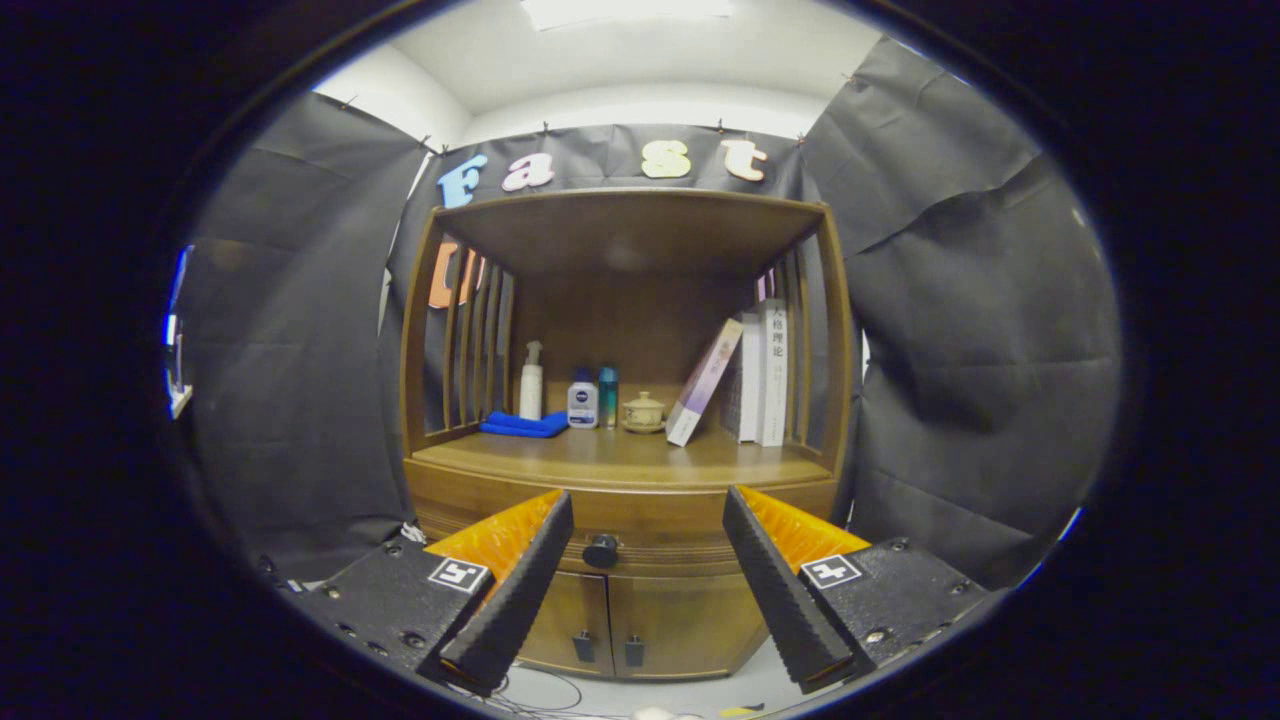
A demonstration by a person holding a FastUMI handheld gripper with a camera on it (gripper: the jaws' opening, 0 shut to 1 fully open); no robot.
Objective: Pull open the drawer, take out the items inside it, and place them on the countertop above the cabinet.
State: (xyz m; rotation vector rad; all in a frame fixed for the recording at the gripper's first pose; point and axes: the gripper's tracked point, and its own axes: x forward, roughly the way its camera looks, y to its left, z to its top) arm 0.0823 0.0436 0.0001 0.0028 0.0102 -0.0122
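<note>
Black-draped booth walls frame a wooden cabinet (625, 470), its countertop carrying, left to right, a blue cloth (523, 425), bottles (583, 400) and books (760, 372). Spread wide and empty, the gripper (648, 520) faces the closed drawer (640, 548), whose dark knob (600, 550) sits between the fingers nearer the left one; the opening step looks unstarted, so the next move likely calls for advancing and pinching that knob.

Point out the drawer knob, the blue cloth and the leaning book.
Knob (600, 550): gripper view, its round face, between the open tongs (660, 665).
Blue cloth (523, 425): gripper view, middle of the folded stack.
Leaning book (705, 382): gripper view, its cover.
</note>
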